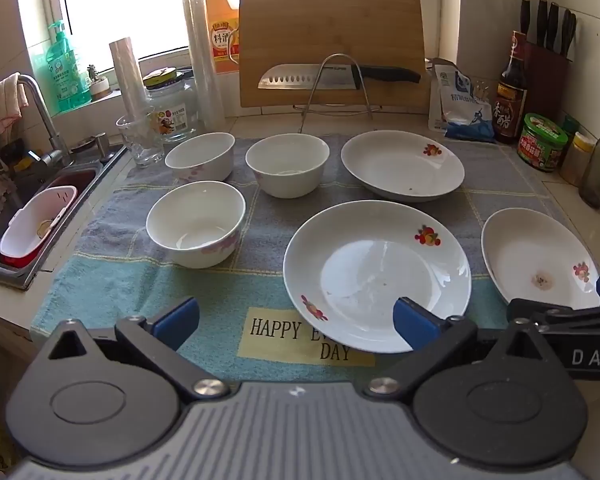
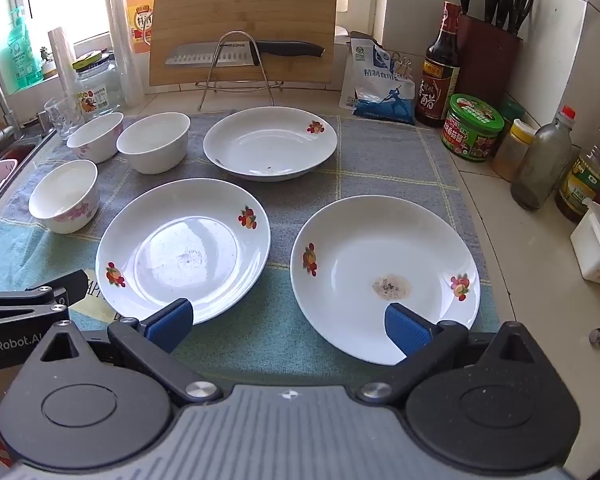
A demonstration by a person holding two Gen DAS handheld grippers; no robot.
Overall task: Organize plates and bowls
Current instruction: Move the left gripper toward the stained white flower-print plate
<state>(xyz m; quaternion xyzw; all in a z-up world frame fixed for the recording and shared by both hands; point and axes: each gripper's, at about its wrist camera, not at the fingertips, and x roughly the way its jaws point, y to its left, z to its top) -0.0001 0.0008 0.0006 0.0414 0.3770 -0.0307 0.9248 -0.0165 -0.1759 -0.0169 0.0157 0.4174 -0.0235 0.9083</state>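
kitchen towel [image 2: 380,152] bears three plates, three bowls; both claws gape, empty.

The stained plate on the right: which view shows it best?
The right wrist view: the stained plate lies whole on the cloth, its brown stain plain. The left wrist view crops it at the frame's right edge, partly behind the right gripper.

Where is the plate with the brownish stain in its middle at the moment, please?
The stained plate lies at the near right of the checked cloth, right of the middle plate; in the right wrist view the open right gripper hovers before it.
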